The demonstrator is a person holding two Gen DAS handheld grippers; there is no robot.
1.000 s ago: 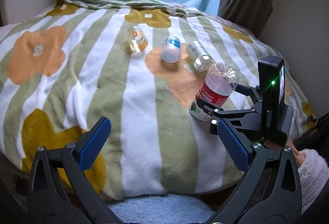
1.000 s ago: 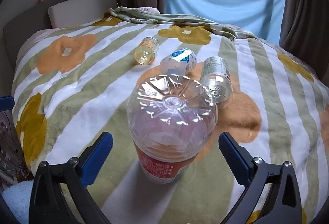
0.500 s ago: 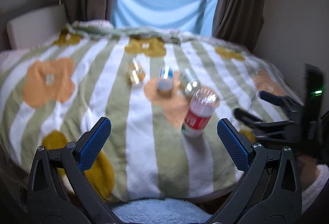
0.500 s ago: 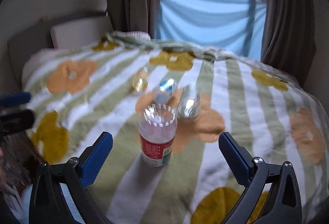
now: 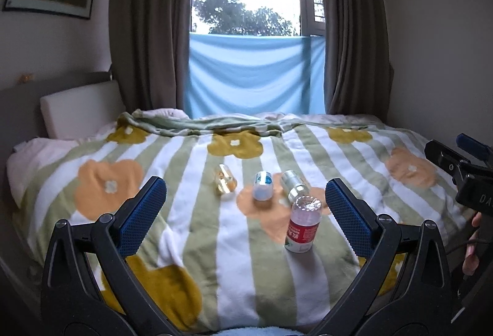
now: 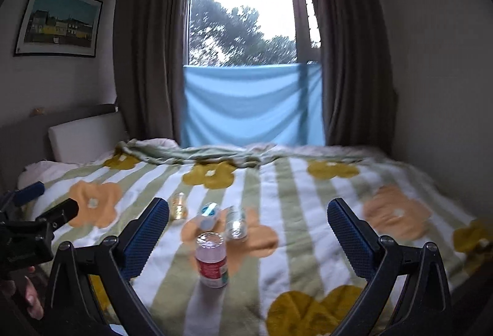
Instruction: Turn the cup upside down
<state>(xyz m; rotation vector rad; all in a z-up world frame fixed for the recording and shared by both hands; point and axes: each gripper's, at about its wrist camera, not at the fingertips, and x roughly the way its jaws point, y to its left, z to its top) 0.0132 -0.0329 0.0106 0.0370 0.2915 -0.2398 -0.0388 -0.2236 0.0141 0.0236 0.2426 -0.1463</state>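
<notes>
A clear plastic cup with a red label (image 5: 303, 224) (image 6: 212, 259) stands upside down, base up, on the flowered blanket (image 5: 191, 231). My left gripper (image 5: 245, 216) is open and held well back from it, with nothing between its blue pads. My right gripper (image 6: 248, 237) is open too, drawn back over the bed's near edge; the cup sits low between its fingers but far ahead. From the left wrist view the right gripper (image 5: 459, 160) shows at the right edge; from the right wrist view the left gripper (image 6: 37, 212) shows at the left edge.
Three small containers lie on their sides behind the cup: a yellowish one (image 5: 225, 182), a white and blue one (image 5: 262, 190) and a silvery one (image 5: 294, 185). A headboard cushion (image 5: 80, 108), curtains and a blue cloth (image 5: 255, 77) over the window stand beyond the bed.
The right gripper has let go of the cup, which stays upside down on the blanket. Both grippers have pulled back and up, so the whole bed and window show.
</notes>
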